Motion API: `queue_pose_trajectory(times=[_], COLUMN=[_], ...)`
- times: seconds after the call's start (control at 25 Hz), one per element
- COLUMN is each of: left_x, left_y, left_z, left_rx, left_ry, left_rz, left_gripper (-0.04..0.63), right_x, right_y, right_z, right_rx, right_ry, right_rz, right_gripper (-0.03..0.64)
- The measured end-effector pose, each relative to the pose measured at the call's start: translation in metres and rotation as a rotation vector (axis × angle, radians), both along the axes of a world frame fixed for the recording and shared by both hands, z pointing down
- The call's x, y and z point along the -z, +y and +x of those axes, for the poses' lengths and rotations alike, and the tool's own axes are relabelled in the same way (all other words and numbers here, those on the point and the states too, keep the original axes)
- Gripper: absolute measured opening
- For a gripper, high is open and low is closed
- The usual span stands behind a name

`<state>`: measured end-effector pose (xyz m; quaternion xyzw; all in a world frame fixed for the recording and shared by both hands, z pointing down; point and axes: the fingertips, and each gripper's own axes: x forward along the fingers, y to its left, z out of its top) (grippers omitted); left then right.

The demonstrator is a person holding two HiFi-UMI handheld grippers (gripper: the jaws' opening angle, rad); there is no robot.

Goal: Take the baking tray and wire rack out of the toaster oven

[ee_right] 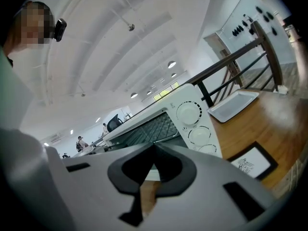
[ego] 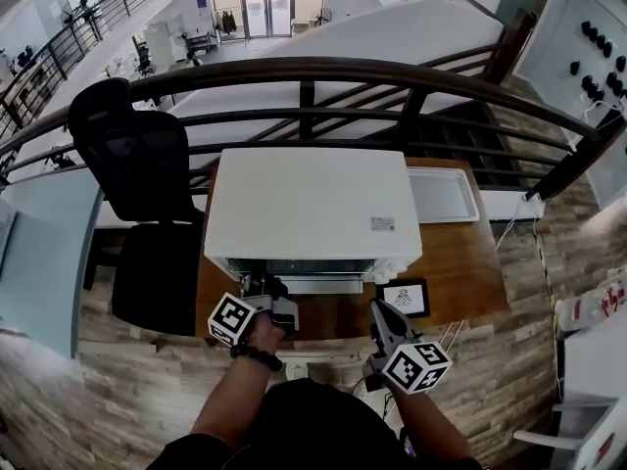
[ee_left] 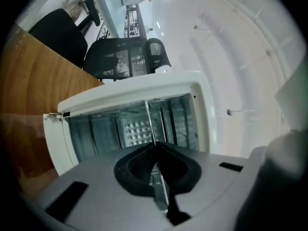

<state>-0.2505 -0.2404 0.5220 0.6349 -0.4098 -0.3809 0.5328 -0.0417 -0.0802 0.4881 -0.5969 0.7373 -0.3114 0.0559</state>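
The white toaster oven point(ego: 312, 209) stands on a wooden table point(ego: 460, 262) with its front open. In the left gripper view its inside point(ee_left: 137, 129) shows, with the wire rack point(ee_left: 149, 117) seen edge-on as a thin metal line running to my jaws. My left gripper point(ee_left: 155, 146) point(ego: 262, 287) is shut on the rack's front edge at the oven mouth. A grey baking tray point(ego: 443, 194) point(ee_right: 234, 105) lies on the table right of the oven. My right gripper point(ego: 378, 308) point(ee_right: 154, 146) is shut and empty, in front of the oven's dials point(ee_right: 188, 113).
A black-framed card point(ego: 404, 299) point(ee_right: 252, 162) lies on the table in front of the oven's right corner. A black office chair point(ego: 137, 164) stands left of the table. A dark curved railing point(ego: 313, 71) runs behind it.
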Motion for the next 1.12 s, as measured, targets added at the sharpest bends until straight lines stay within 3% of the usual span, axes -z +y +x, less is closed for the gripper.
queue_pose_trajectory(times=[0.28,0.48,0.56,0.68,0.8,1.0,1.12], left_x=[0.000,0.000,0.001,0.003,0.004,0.005,0.006], left_y=[0.033,0.055,0.063,0.073,0.080,0.094,0.104], left_z=[-0.010,-0.022,-0.018,-0.017,-0.019,-0.021,-0.023], left_rx=[-0.008,-0.027,-0.037,-0.058,-0.073,-0.096,-0.096], left_ry=[0.046,0.055,0.064,0.058,0.057,0.073,0.077], left_rz=[-0.016,-0.035,-0.033,-0.026,-0.024,-0.023,-0.025], left_gripper=[0.008,0.008,0.008,0.008,0.008,0.008,0.008], right_x=[-0.016,-0.031,-0.037,-0.040,-0.042,-0.041,-0.040], right_y=[0.000,0.000,0.001,0.000,-0.002,-0.012,-0.010], right_z=[-0.005,-0.021,-0.021,-0.026,-0.031,-0.035,-0.039], right_rx=[-0.037,-0.029,-0.033,-0.060,-0.110,-0.084,-0.080], right_ry=[-0.149,-0.174,-0.245,-0.433,-0.575,-0.551,-0.618], right_rz=[-0.036,-0.072,-0.087,-0.085,-0.084,-0.053,-0.068], right_gripper=[0.010,0.133,0.160,0.217,0.218,0.183,0.166])
